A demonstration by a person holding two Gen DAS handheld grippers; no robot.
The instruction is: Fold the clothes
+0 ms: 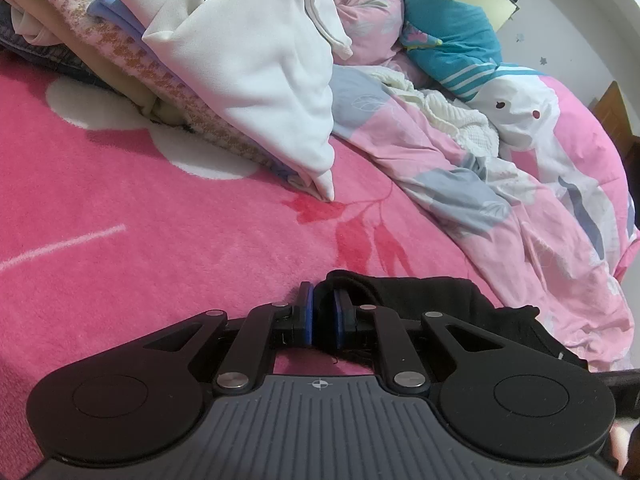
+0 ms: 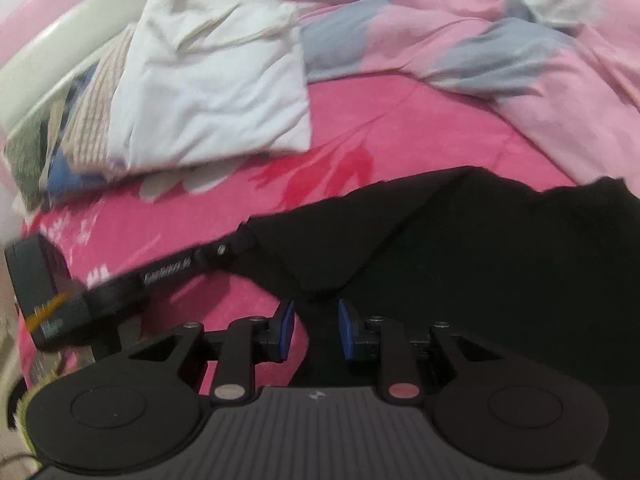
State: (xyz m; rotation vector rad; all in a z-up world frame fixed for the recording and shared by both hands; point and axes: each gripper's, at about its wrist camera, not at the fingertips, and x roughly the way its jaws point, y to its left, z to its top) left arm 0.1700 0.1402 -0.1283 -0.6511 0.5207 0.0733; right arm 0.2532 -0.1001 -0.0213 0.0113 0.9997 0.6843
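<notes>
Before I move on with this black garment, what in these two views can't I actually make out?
- Black garment: its kind and full outline; right wrist view, cut off by the right edge and covered by the right gripper.
- Right gripper's hold: right wrist view, black cloth between the pads, contact unclear.
- Folded pile: lower items; left wrist view, hidden under the white top.
- Left gripper: how much cloth it pinches.

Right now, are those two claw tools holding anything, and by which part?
The left gripper pinches the black cloth garment at its corner edge. The right gripper straddles its edge; grip unclear.
</notes>
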